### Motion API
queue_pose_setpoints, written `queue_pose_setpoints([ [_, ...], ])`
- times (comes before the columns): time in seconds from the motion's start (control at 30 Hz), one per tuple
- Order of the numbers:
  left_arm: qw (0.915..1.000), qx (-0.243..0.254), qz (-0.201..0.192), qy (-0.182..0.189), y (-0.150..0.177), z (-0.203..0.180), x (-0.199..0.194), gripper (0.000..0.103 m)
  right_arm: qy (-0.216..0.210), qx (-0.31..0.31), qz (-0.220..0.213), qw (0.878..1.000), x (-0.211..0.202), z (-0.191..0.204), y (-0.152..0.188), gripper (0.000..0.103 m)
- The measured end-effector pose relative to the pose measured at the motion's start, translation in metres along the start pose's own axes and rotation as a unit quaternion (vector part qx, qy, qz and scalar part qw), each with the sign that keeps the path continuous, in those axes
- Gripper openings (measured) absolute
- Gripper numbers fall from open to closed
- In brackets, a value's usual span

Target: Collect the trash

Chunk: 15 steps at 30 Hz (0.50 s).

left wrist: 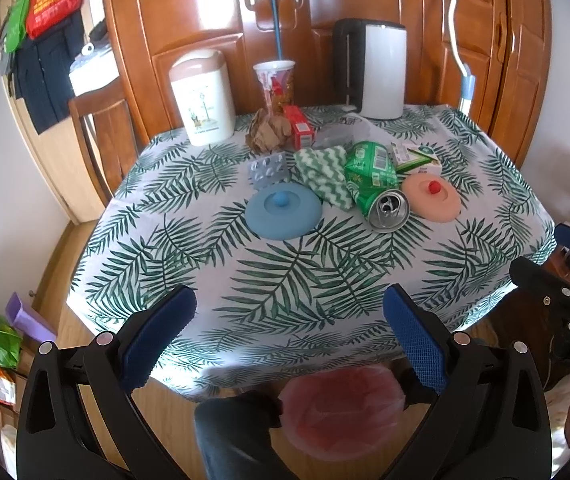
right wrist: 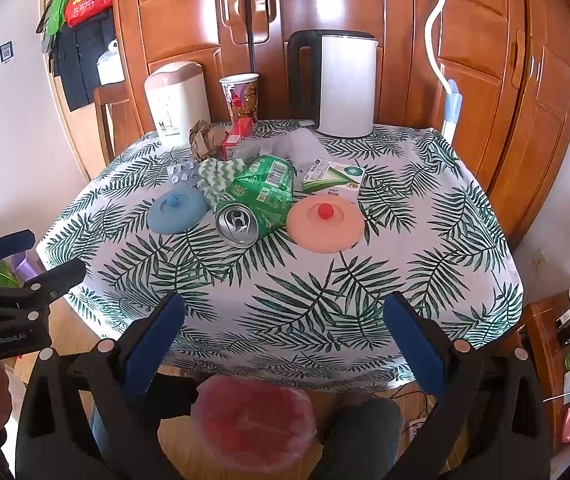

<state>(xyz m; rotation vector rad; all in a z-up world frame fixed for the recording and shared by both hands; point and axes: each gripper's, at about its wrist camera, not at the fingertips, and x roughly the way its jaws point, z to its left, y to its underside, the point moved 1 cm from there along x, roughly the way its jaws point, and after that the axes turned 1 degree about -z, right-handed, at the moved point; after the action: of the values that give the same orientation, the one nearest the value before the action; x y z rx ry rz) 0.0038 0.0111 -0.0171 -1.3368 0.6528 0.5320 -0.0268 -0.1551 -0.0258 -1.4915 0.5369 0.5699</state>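
Plainly, "GenRobot.AI" reads on the left gripper body; "DAS" shows on the right gripper. Both sets of tongs stand wide apart, empty, at the near table edge. The crushed green can with a barcode lies mid-table on the palm-leaf tablecloth, between a blue lid and a pink lid. A wooden wardrobe stands behind; a pink-lined bin sits below.

Black left gripper and right gripper, blue textured pads, silver screws.
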Motion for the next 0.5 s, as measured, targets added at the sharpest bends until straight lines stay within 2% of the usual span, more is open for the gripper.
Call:
queue_pose_setpoints([
  [0.5,1.0000,-0.002,0.006,0.000,-0.0017,0.0028,0.0065,0.097,0.000,0.000,0.001,1.000,0.0010,0.0002,0.0011,0.098],
])
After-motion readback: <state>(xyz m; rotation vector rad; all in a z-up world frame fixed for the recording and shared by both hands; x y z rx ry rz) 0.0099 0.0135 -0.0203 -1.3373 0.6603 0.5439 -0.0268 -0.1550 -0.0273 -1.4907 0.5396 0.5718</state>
